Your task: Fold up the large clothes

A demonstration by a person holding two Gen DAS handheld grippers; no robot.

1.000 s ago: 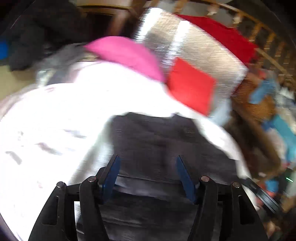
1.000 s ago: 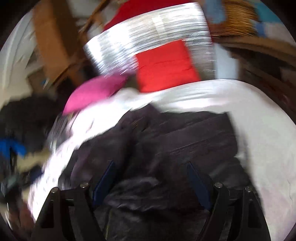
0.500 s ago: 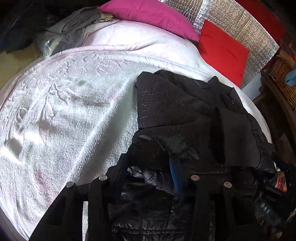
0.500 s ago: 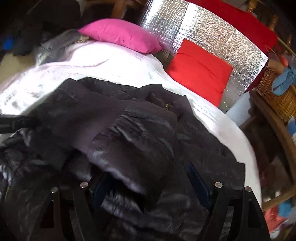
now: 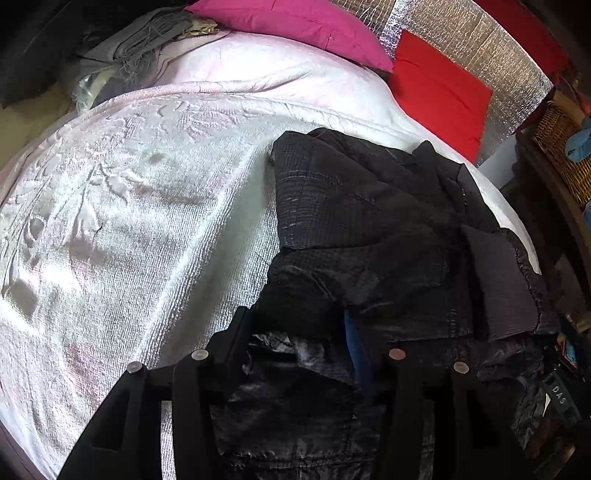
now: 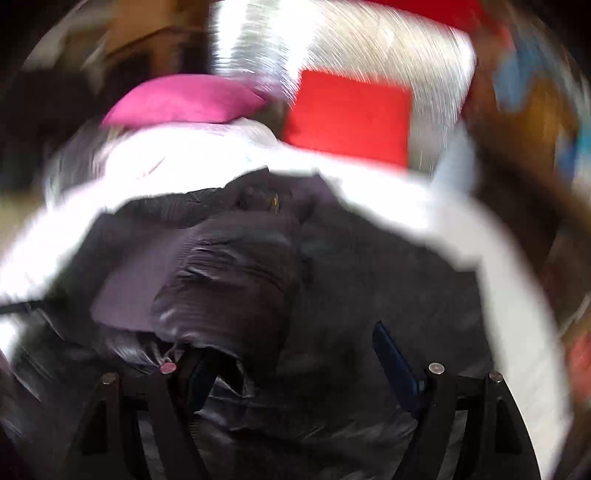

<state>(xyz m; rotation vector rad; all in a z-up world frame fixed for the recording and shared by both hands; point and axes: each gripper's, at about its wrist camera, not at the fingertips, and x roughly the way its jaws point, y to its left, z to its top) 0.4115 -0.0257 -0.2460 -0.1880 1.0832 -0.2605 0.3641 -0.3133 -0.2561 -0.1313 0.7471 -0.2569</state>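
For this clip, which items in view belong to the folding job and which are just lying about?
Part of the job:
- black quilted jacket
- white textured bedspread it lies on
- left gripper, fabric bunched between its jaws
- right gripper, over the jacket

Lying about:
- magenta pillow
- red square cushion
- grey fringed cloth
- wicker basket

Black jacket: quilted synthetic cloth, slight sheen. White bedspread: textured embossed fabric. Headboard panel: crinkled silver foil. Basket: woven wicker.
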